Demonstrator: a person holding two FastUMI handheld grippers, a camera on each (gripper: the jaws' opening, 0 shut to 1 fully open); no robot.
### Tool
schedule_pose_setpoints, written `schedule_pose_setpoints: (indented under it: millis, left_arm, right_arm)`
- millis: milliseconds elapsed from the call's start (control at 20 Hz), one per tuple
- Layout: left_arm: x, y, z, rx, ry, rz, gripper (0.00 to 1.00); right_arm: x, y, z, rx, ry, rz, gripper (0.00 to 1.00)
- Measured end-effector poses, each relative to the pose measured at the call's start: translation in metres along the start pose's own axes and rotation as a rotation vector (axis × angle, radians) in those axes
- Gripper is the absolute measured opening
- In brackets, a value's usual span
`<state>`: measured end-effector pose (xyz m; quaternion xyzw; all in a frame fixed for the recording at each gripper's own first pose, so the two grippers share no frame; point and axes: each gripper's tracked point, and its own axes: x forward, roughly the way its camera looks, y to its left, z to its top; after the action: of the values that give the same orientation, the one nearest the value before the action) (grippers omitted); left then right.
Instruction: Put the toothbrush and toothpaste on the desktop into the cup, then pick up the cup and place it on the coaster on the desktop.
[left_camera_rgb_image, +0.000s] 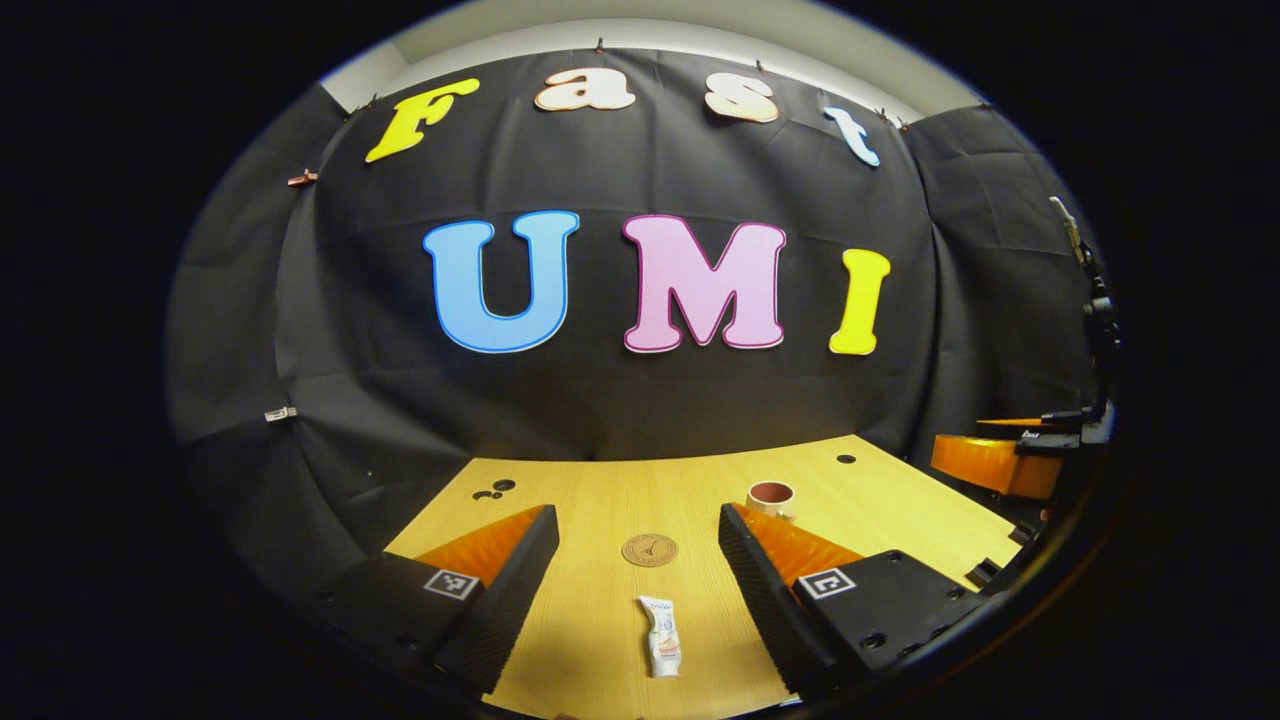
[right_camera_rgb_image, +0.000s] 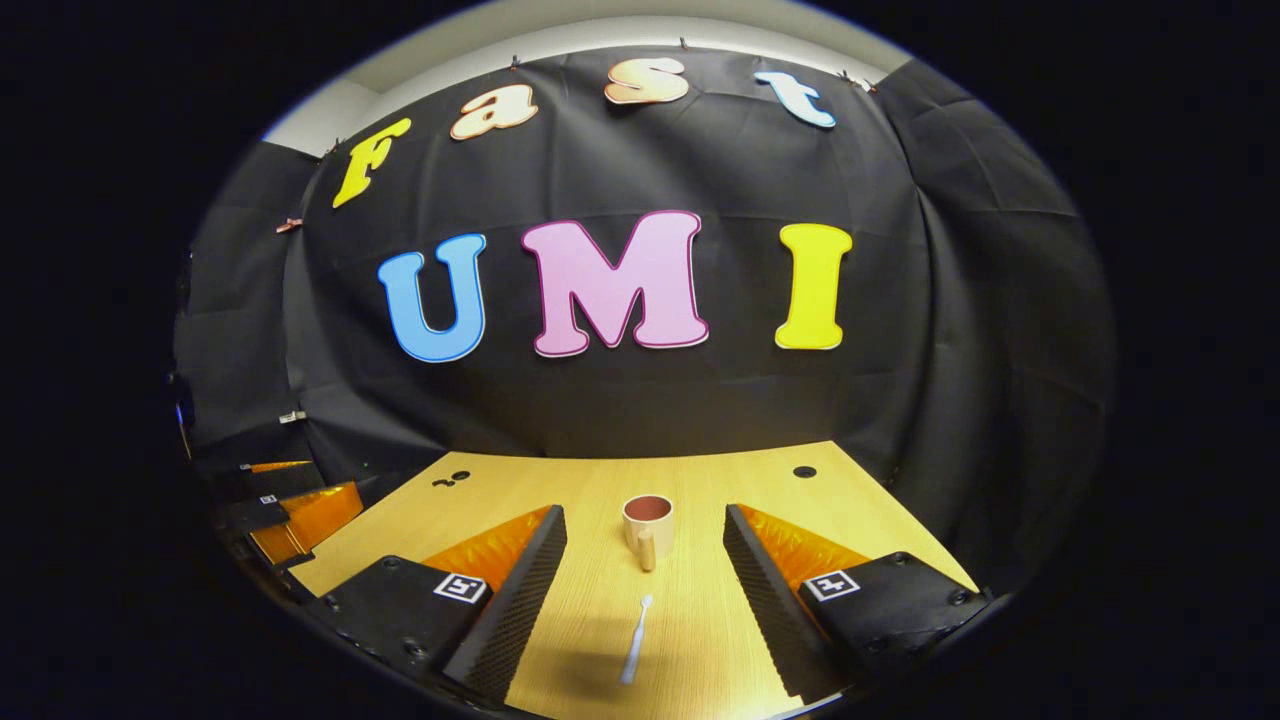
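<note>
The left gripper (left_camera_rgb_image: 635, 560) hangs above the desk (left_camera_rgb_image: 900, 510) with its jaws spread wide and nothing between them. The toothpaste (left_camera_rgb_image: 661, 635) lies flat on the wood in line with the gap between the fingers, so the tool seems aimed at the tube for a straight descent. Just beyond the tube sits the round coaster (left_camera_rgb_image: 649, 549), bare, and farther back to the right stands the cup (left_camera_rgb_image: 770, 494), partly hidden behind the right finger.

The right gripper (right_camera_rgb_image: 645, 570) is likewise wide open and empty. The toothbrush (right_camera_rgb_image: 635, 638) lies on the desk between its fingers, pointing lengthwise toward the cup (right_camera_rgb_image: 647, 524), which stands upright beyond it with its handle turned toward the camera. That lineup suggests each hand has been given its own item: left for the tube, right for the brush.

The cup looks empty, so the task appears to be at its start, with neither item lifted. Both lie flat and low, so the fingers will likely need to come right down to the wood. The other gripper (right_camera_rgb_image: 300, 510) shows at the left edge of the right gripper view, well apart from the cup.
</note>
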<state>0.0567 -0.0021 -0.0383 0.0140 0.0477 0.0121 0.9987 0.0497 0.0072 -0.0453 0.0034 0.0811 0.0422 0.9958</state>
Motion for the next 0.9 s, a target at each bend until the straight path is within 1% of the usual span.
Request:
schedule_pose_setpoints:
  millis: [200,300,350,500,700,800,900]
  left_arm:
    - [0.015,0.001,-0.035,-0.024,0.078,0.017,0.99]
    - [0.022,-0.003,-0.05,-0.029,0.113,0.013,1.0]
    - [0.027,-0.005,-0.061,-0.027,0.132,0.013,1.0]
    - [0.045,-0.011,-0.095,-0.028,0.207,0.019,1.0]
    - [0.069,-0.021,-0.145,-0.037,0.32,0.027,1.0]
    - [0.083,-0.024,-0.171,-0.017,0.372,0.028,1.0]
    - [0.094,-0.027,-0.193,0.006,0.421,0.028,1.0]
  right_arm:
    - [0.018,-0.01,-0.015,-0.038,0.051,-0.007,0.98]
    - [0.027,-0.019,-0.024,-0.074,0.083,-0.02,0.98]
    - [0.032,-0.021,-0.026,-0.072,0.095,-0.018,0.98]
    - [0.045,-0.021,-0.039,-0.035,0.142,0.01,0.98]
    - [0.058,-0.019,-0.062,-0.029,0.221,0.068,0.98]
    - [0.064,-0.021,-0.072,-0.009,0.252,0.093,0.98]
    - [0.069,-0.025,-0.084,-0.005,0.292,0.102,0.98]
